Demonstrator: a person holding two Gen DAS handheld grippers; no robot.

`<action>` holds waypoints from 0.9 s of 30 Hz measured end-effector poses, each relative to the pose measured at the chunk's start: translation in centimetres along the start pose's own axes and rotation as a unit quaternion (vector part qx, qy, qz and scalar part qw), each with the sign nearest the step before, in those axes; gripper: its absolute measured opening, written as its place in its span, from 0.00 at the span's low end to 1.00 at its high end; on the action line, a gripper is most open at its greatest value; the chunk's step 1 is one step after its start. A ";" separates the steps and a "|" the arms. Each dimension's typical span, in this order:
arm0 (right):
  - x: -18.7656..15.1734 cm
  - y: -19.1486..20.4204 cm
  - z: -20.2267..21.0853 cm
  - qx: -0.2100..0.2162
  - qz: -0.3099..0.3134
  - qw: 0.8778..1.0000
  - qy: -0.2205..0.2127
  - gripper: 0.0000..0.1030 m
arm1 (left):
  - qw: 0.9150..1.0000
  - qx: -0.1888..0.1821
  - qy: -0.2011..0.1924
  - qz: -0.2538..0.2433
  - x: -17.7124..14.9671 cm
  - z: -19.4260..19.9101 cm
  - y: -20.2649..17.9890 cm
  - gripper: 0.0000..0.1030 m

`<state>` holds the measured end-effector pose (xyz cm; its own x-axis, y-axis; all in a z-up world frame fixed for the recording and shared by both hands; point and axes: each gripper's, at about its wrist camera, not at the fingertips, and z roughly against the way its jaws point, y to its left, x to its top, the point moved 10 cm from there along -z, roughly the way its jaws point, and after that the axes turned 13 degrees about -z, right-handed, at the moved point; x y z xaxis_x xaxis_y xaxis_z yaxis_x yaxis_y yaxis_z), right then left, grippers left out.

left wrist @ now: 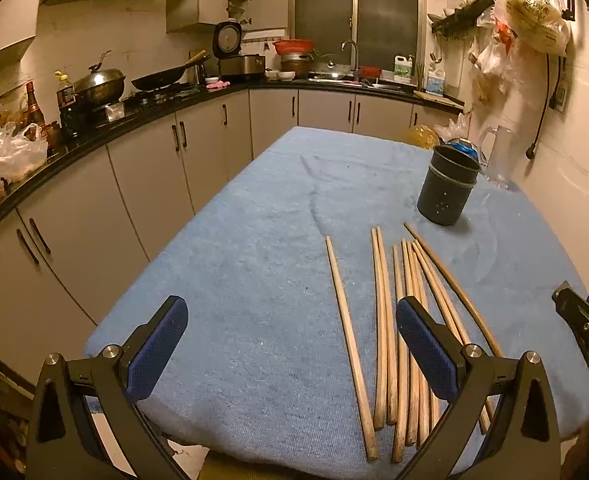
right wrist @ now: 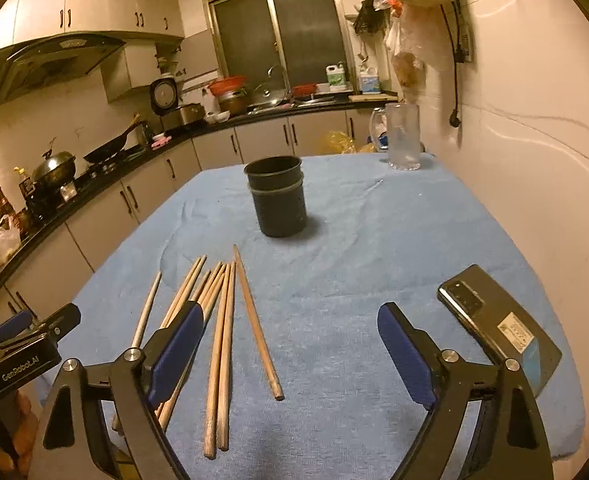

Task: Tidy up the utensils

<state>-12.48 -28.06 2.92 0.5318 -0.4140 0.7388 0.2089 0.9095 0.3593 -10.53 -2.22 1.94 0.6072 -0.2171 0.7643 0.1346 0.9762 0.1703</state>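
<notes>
A dim, yellowish kitchen is seen in the background, with an L-shaped black counter (left wrist: 106, 136) loaded with a wok (left wrist: 162, 78), a lidded pot (left wrist: 98, 86) and bottles, and a sink under a dark window (left wrist: 356, 12). The table up front is covered with a blue towel (left wrist: 254, 240), kinda rumpled in the middle. The left gripper (left wrist: 292, 338) is held low over the near edge with its blue-padded fingers (left wrist: 158, 350) spread wide and nothing pinched between them; a loose bunch of wooden chopsticks (left wrist: 386, 320) is laid out on the towel, one stick between the fingers and the rest under and just past the right-hand finger. The tips are pointed toward a black utensil cup (left wrist: 448, 188), which is stood upright well ahead of the fingers and off to their right, apart from the sticks. The right gripper (right wrist: 290, 348) is also held wide open, empty, over bare towel; most chopsticks are found beside and under its left-hand finger, with one stray stick lying between the fingers. A black phone (right wrist: 498, 324) is set face down just outside its right-hand finger. A clear plastic pitcher (right wrist: 402, 136) is parked at the far corner, behind the cup.
</notes>
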 end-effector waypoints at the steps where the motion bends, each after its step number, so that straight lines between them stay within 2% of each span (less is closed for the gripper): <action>1: 0.0 0.1 0.0 0.001 0.003 1.000 0.002 0.89 | 1.000 0.000 0.004 -0.001 0.0 -0.1 0.0 1.00; 27: -1.0 0.5 -0.8 -0.003 0.020 1.000 0.020 0.87 | 1.000 -0.005 0.009 -0.003 -0.2 -0.5 -0.3 1.00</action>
<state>-12.27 -27.14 1.88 0.5728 -0.3760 0.7284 0.1913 0.9254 0.3272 -10.24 -2.44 1.43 0.6206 -0.2222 0.7520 0.1454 0.9750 0.1682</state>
